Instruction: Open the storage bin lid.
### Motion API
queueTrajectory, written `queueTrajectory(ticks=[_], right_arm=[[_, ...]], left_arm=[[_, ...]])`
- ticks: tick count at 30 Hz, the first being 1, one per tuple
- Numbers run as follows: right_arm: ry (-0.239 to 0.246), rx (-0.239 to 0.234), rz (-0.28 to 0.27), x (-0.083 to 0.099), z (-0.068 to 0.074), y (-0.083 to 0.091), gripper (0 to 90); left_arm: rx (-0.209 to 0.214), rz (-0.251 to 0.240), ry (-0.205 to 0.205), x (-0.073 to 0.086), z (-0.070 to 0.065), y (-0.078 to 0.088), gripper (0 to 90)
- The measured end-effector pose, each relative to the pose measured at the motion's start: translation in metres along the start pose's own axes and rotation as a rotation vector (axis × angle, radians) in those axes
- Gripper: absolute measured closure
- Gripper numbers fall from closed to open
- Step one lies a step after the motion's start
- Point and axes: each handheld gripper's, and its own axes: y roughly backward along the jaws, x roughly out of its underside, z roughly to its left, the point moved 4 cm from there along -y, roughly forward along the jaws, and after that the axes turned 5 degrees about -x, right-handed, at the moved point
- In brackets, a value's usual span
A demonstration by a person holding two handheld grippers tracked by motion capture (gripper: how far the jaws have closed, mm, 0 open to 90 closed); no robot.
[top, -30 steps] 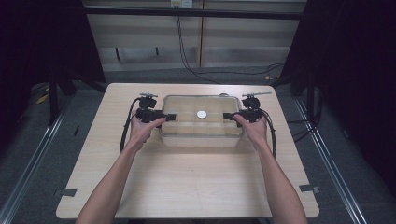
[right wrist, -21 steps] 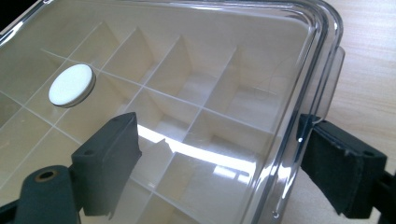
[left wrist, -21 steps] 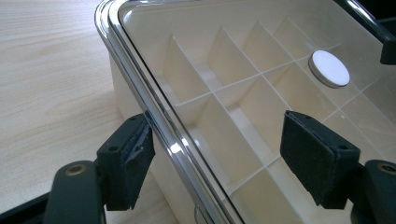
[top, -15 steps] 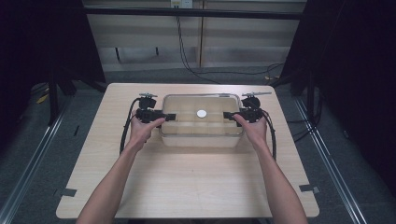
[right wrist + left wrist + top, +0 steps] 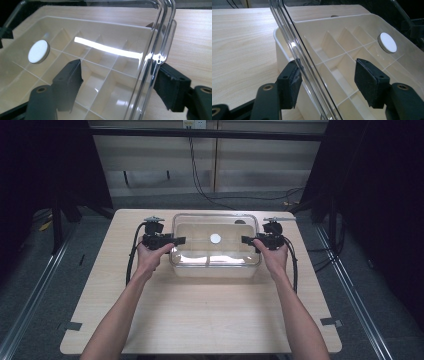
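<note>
While its jaws close, each hand-held gripper straddles the clear lid's edge.

- Clear, glossy plastic lid, smooth, with a bright glare streak.
- Cream plastic compartment box, smooth with a slight sheen.
- Pale wood-grain tabletop, matt.
- Black fingers, matt, with rough-textured pads.

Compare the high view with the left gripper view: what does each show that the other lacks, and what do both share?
High view alone: both forearms, and the left gripper and right gripper at opposite ends of the box. Left gripper view alone: the inner dividers and the clear lid's rim between the pads. Shared: the white disc and the wooden table.
</note>
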Motion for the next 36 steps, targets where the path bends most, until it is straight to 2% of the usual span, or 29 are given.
queueTrajectory(ticks=[3, 9, 13, 16, 20, 23, 29, 36], right_arm=[[-0.016, -0.024, -0.033, -0.002, -0.003, 0.007, 38.7], [-0.021, -0.035, -0.061, -0.003, -0.003, 0.019, 47.4], [-0.029, -0.048, -0.092, -0.006, -0.001, 0.028, 53.2], [-0.052, -0.066, -0.113, -0.007, 0.001, 0.036, 57.9], [-0.049, -0.070, -0.124, -0.009, 0.003, 0.044, 61.3], [-0.057, -0.070, -0.133, -0.010, 0.006, 0.048, 62.6], [-0.038, -0.071, -0.138, -0.011, 0.011, 0.055, 63.2], [-0.022, -0.080, -0.156, -0.010, 0.017, 0.066, 66.0]], left_arm=[[-0.006, -0.028, -0.001, -0.001, -0.001, 0.004, 43.5], [-0.002, -0.051, -0.032, -0.008, -0.004, 0.016, 49.5], [0.002, -0.075, -0.015, -0.010, -0.007, 0.024, 54.7], [-0.011, -0.088, -0.033, -0.011, -0.010, 0.028, 55.6], [-0.005, -0.103, -0.045, -0.012, -0.012, 0.034, 57.1], [-0.010, -0.099, -0.073, -0.013, -0.015, 0.039, 58.5], [0.019, -0.124, -0.075, -0.014, -0.017, 0.050, 64.1], [0.029, -0.138, -0.080, -0.014, -0.021, 0.059, 67.5]])
